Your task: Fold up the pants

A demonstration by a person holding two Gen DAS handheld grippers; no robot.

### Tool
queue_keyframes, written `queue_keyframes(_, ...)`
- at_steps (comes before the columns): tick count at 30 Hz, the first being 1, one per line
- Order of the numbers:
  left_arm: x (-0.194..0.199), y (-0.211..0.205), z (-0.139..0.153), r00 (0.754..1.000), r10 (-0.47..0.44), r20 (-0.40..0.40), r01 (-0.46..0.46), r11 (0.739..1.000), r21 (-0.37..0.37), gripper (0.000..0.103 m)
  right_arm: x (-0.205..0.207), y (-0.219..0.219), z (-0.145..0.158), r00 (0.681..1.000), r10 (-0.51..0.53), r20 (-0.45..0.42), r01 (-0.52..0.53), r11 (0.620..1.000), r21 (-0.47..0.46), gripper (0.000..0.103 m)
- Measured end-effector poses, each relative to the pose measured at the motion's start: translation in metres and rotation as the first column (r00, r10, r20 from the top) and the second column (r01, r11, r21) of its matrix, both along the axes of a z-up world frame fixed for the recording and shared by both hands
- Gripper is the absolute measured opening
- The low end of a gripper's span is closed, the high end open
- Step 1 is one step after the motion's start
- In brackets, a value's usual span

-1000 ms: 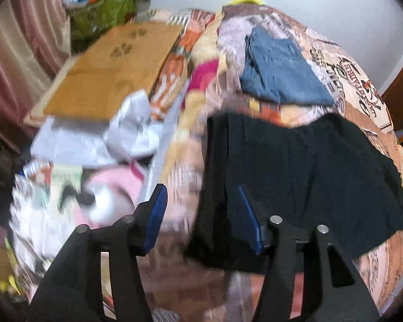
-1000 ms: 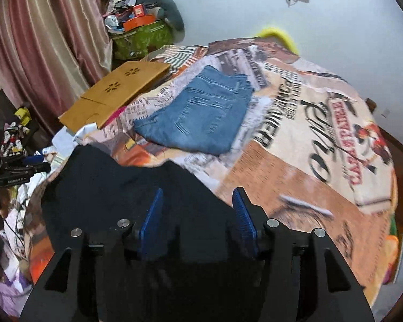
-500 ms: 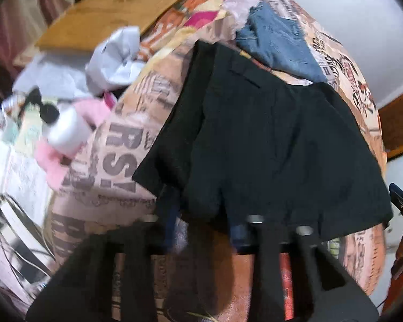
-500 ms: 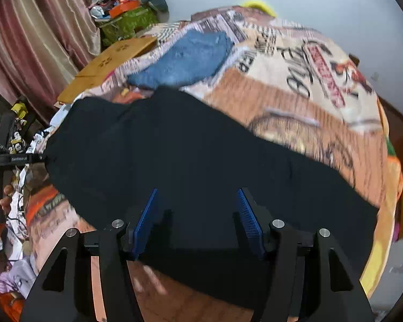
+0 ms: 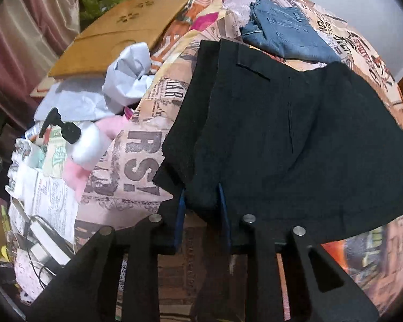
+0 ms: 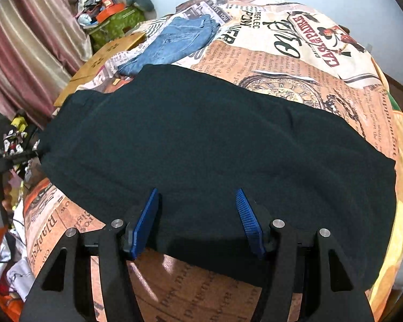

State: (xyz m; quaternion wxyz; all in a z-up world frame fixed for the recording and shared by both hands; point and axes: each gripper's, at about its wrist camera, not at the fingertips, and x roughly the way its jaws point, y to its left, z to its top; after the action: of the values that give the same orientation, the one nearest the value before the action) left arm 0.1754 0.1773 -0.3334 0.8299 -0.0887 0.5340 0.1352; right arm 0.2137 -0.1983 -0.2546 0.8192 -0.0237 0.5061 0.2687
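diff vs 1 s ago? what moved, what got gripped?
Both grippers came down to the near edge of the black pants. The left gripper narrowed around the waist corner; the right gripper stayed open over the hem. Blue jeans unmoved.

Left gripper fingertips behind black pants.

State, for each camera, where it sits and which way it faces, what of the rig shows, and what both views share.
Left wrist: on the left tongs, looking along the bed over the black pants' near edge; both fingers show, fabric between them.
Right wrist: on the right tongs, facing across the pants toward the wall; its open fingers show.
Shared: black pants, jeans, bed, cardboard.
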Motion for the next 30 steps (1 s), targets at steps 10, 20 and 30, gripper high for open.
queue_keyframes(10,0.013,-0.02,0.056,0.996,-0.049,0.072,0.044,0.997,0.067,0.046,-0.009,-0.065,0.019,0.98,-0.186,0.065,0.186,0.982,0.006,0.056)
queue_keyframes(20,0.072,-0.089,0.077,0.976,-0.178,0.124,0.175,0.984,0.027,0.061,-0.002,-0.18,0.015,0.899,-0.435,0.054,0.435,0.9,0.025,0.056)
queue_keyframes(30,0.104,-0.155,0.018,0.968,-0.25,-0.006,0.25,0.968,0.009,0.064,0.034,-0.21,-0.021,0.898,-0.44,-0.025,0.441,0.895,0.068,0.056)
